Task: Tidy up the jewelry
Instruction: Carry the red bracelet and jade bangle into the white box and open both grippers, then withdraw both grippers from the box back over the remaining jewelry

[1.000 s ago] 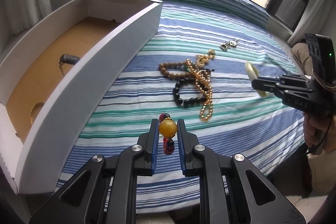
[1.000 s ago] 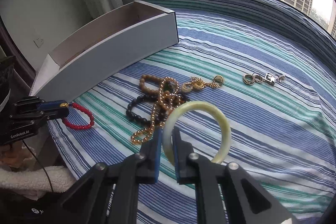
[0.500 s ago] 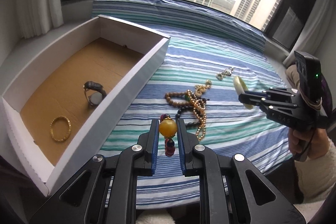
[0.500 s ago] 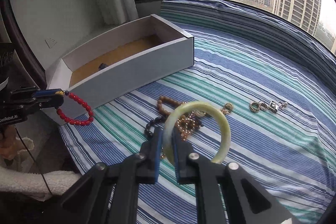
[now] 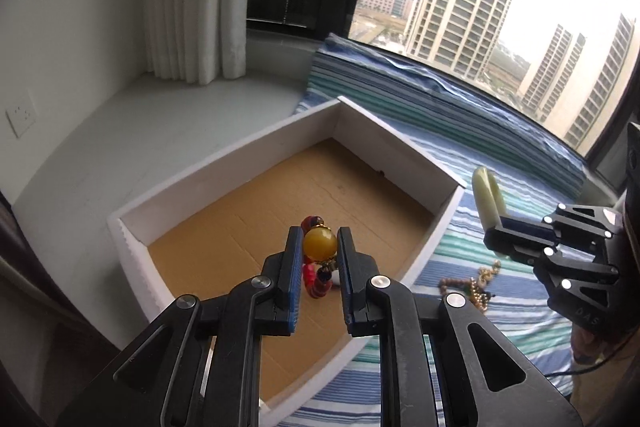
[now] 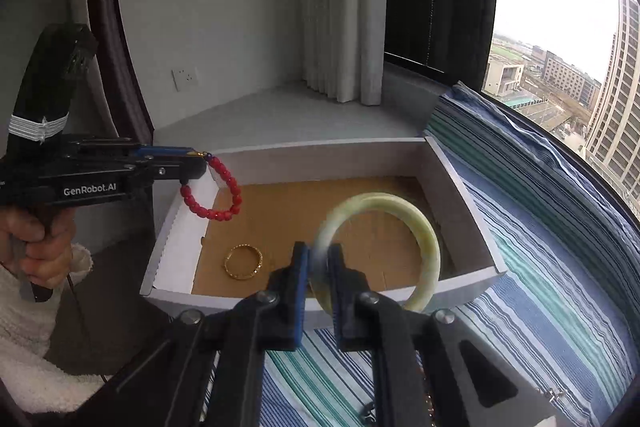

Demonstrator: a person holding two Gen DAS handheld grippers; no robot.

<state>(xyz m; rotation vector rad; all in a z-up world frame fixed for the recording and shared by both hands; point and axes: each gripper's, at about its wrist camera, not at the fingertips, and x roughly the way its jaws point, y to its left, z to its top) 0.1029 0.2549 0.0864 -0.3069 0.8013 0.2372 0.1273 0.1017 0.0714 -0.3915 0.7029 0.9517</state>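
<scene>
Striped bedding (image 6: 560,287) by the window carries a white cardboard box (image 6: 460,195) with a gold bangle (image 6: 243,261) on its brown floor. Above the box, the left gripper (image 5: 319,247) pinches a red bead bracelet (image 6: 216,193) by its amber bead (image 5: 319,246); the right gripper (image 6: 318,259) clamps a pale jade bangle (image 6: 420,227).

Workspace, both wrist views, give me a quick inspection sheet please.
Surface: striped cloth.
Job's things: red bead bracelet with amber bead; pale green bangle; gold ring in white box.
Clutter: jewelry pile on cloth.
Grippers: left gripper shut on bracelet; right gripper shut on bangle.
Cables: thin black cord below the hand.
Surroundings: curtain, window, wall socket.
</scene>
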